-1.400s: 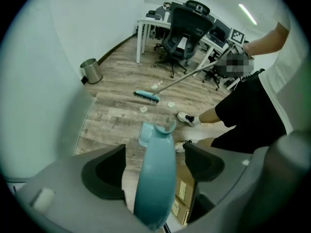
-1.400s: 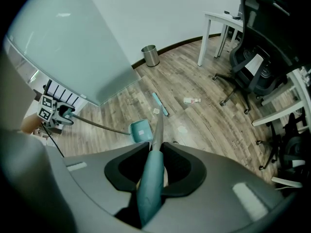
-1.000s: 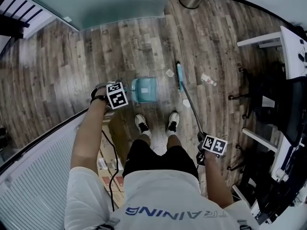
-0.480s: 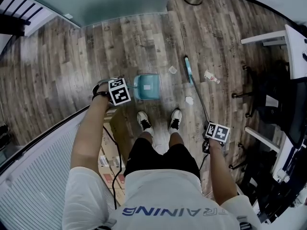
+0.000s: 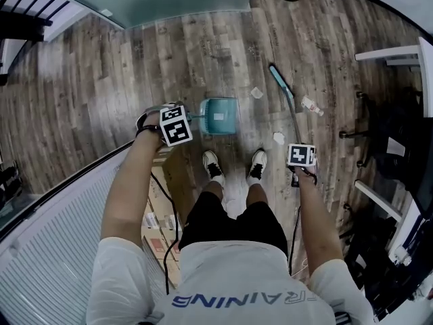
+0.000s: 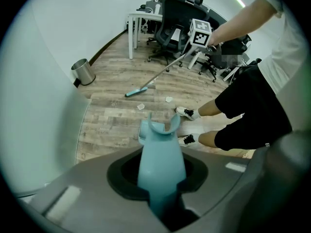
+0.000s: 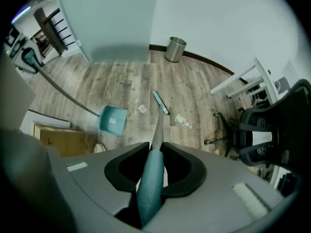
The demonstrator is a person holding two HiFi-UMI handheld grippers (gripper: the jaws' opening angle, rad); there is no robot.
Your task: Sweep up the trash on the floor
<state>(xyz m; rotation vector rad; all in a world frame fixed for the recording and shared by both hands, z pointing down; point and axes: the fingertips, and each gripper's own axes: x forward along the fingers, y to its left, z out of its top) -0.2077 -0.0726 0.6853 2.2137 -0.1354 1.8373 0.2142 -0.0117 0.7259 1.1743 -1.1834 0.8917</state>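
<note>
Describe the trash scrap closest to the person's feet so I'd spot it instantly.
From the teal dustpan, look across to the broom handle. The small white scrap lies beside it, just ahead of the right shoe; the other litter sits farther out, near the broom head.

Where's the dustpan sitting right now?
Head view: the teal dustpan sits on the floor just ahead of the person's left shoe, with a paper scrap and the broom head to its right.

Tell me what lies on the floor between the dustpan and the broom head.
One white paper scrap lies between the dustpan and the broom head; the head view and right gripper view both show it.
</note>
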